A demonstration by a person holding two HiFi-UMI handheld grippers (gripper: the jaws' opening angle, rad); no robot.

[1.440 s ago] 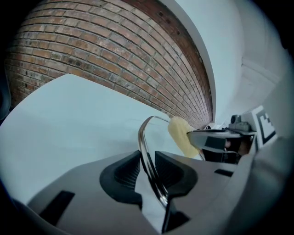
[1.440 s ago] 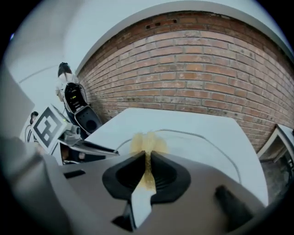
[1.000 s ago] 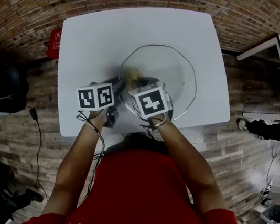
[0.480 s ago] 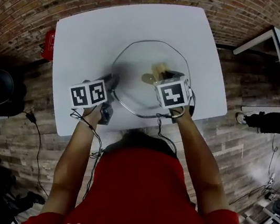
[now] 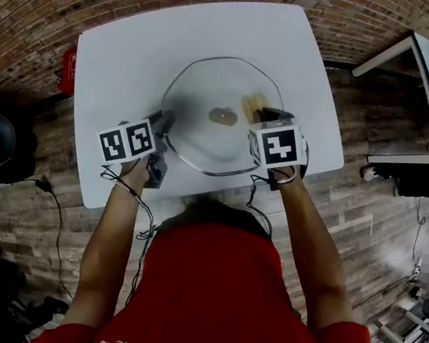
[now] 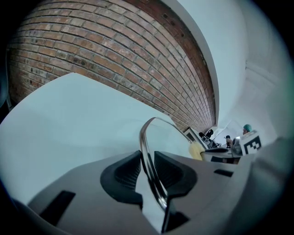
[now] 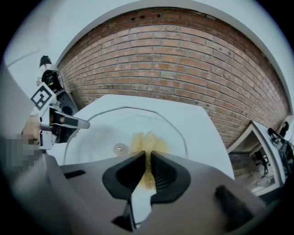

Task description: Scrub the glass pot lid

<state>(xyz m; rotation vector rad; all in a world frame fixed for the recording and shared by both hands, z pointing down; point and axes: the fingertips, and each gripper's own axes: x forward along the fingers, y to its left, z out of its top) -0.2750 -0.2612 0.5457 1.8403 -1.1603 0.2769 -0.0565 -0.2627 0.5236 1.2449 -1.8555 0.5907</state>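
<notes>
Glass pot lid point(image 5: 204, 136) | on bench point(image 5: 128, 54) centre | left claw point(image 6: 148, 172) clamped on steel rim point(image 6: 146, 151), bench's near-left side | right claw point(image 7: 148, 172) pinching yellow scrubber point(image 7: 147, 143) against glass | likely stiff, slippery, breakable; rim judged safest hold

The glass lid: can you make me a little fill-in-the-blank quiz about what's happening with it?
The left gripper clamps the glass lid by its metal ____.
The scrubber in the right gripper is ____ in colour.
The table under the lid is ____.
The wall behind is built of ____.
Missing words: rim; yellow; white; brick.
</notes>
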